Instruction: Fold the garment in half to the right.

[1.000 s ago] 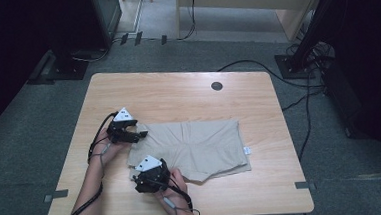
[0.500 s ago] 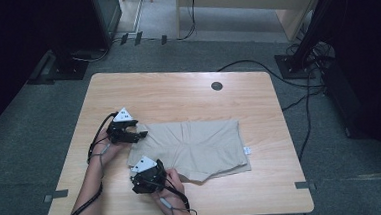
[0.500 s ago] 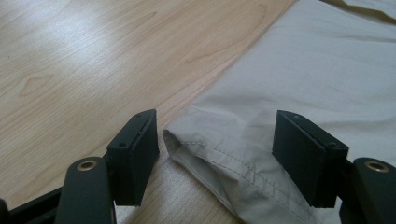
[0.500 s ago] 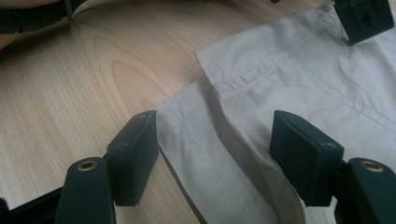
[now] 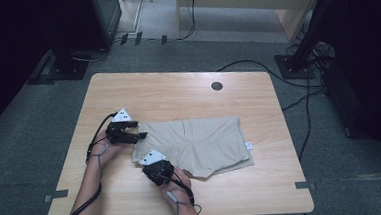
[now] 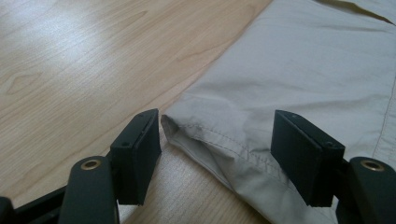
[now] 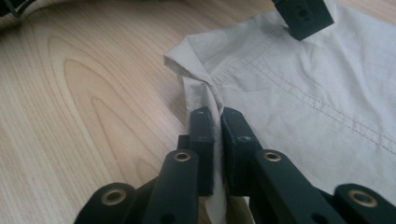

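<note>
While the right claw (image 7: pixel 217 116) has just closed on the shorts (image 5: pixel 201 144) edge and the left claw (image 6: pixel 215 154) straddles the hem unclamped, lifting now could drag the cloth askew.

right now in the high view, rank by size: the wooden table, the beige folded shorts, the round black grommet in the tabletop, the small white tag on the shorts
1. wooden table
2. beige folded shorts
3. round black grommet
4. small white tag, looking only a little smaller than the grommet
</note>
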`<action>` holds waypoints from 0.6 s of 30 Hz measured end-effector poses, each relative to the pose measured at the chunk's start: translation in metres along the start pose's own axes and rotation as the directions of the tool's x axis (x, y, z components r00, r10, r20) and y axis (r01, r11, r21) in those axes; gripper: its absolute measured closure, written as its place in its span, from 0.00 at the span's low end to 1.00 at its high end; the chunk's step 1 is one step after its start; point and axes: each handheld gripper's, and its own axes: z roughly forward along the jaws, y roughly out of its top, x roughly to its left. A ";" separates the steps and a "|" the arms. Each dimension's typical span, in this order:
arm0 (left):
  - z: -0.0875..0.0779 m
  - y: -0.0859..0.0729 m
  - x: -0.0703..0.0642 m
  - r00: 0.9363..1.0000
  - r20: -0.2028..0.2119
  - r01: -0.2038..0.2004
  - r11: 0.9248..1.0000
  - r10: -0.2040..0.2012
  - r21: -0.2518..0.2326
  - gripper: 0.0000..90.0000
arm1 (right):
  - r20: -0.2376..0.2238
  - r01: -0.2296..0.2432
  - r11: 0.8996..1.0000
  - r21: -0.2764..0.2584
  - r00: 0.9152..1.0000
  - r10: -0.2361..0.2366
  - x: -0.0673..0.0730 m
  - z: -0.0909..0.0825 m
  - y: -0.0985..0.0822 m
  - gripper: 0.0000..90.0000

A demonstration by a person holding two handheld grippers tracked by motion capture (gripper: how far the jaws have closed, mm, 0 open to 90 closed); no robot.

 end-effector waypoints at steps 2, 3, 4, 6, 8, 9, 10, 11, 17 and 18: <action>-0.001 0.000 0.000 1.000 -0.001 0.003 1.000 -0.003 -0.002 0.43 | 0.009 0.031 1.000 0.004 0.999 -0.031 0.001 -0.001 0.000 0.95; -0.001 0.000 0.000 1.000 -0.007 0.005 1.000 -0.005 -0.003 0.44 | 0.014 0.037 0.999 0.007 0.999 -0.037 0.002 -0.001 0.000 0.96; -0.001 0.000 0.000 1.000 -0.011 0.009 1.000 -0.009 -0.006 0.47 | 0.015 0.040 0.999 0.007 0.999 -0.041 0.002 -0.001 0.000 0.96; 0.000 0.000 -0.001 1.000 -0.020 0.009 1.000 -0.009 -0.010 0.54 | 0.013 0.036 0.999 0.008 0.999 -0.036 0.002 -0.001 0.000 0.96; 0.000 0.000 -0.003 1.000 -0.029 0.006 1.000 -0.006 -0.011 0.67 | 0.008 0.028 1.000 0.003 1.000 -0.028 0.001 -0.002 0.000 0.96; 0.001 0.001 -0.004 1.000 -0.028 0.004 1.000 -0.005 -0.012 0.75 | 0.005 0.030 1.000 0.001 1.000 -0.030 0.001 -0.002 0.000 0.96; 0.001 0.001 -0.006 1.000 -0.027 -0.006 1.000 0.006 -0.013 0.81 | 0.006 0.027 1.000 -0.004 1.000 -0.027 0.001 -0.003 0.000 0.96; 0.002 0.001 -0.007 1.000 -0.024 -0.011 1.000 0.011 -0.013 0.85 | 0.005 0.025 1.000 -0.012 1.000 -0.024 0.001 -0.004 0.000 0.96; -0.002 0.003 -0.009 1.000 -0.007 -0.003 0.997 0.002 -0.074 0.94 | 0.002 0.010 0.997 -0.080 1.000 -0.010 0.000 -0.013 0.000 0.97; -0.004 0.004 -0.010 1.000 -0.009 -0.004 0.996 0.003 -0.091 0.94 | 0.006 0.014 0.996 -0.093 1.000 -0.014 0.000 -0.015 0.000 0.97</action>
